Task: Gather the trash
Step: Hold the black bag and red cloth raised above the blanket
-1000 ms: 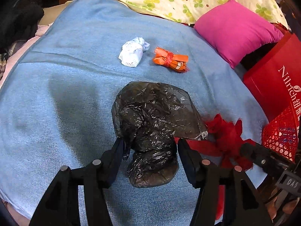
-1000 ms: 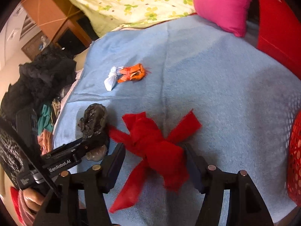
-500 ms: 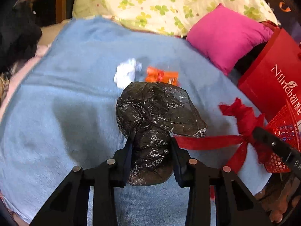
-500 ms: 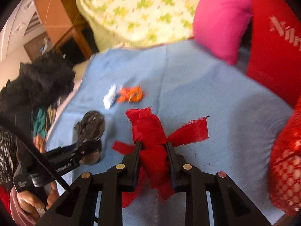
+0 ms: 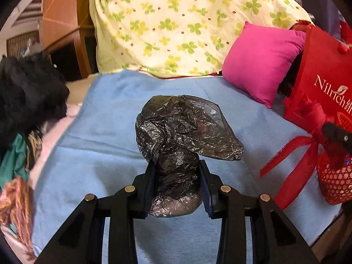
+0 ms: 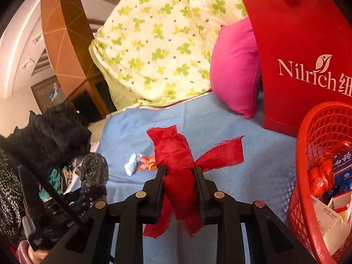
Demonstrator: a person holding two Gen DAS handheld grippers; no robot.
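We see the left gripper (image 5: 177, 183) clamped on the narrow lower end of a black plastic bag (image 5: 182, 132), whose long axis runs away from the camera, its wide, puffed end pointing toward the pillows and flaring to the right. The bag is crinkled, glossy film, lifted above the blue blanket (image 5: 105, 154). The right gripper (image 6: 178, 177) is closed on a bundle of red cloth (image 6: 173, 154); the bundle stands lengthwise between the fingers, its knotted top pointing forward and up, one frayed strip (image 6: 222, 154) jutting right and ragged ends hanging below the jaws. It too is held off the blanket. On the blanket beyond it lie a small white wad (image 6: 131, 166) and an orange wrapper (image 6: 146, 164), just beside each other. At the right stands a red mesh basket (image 6: 312, 136) of plastic lattice, holding boxes and red wrappers. Behind it a red paper bag (image 6: 297, 50) with white lettering stands upright, a pink pillow (image 6: 235, 70) against it. A cream quilt with green clover print (image 6: 158, 41) is heaped at the head of the bed, and a wooden headboard (image 6: 63, 35) rises to the left. A pile of dark and mixed clothes (image 5: 28, 96) sits off the blanket's left edge.
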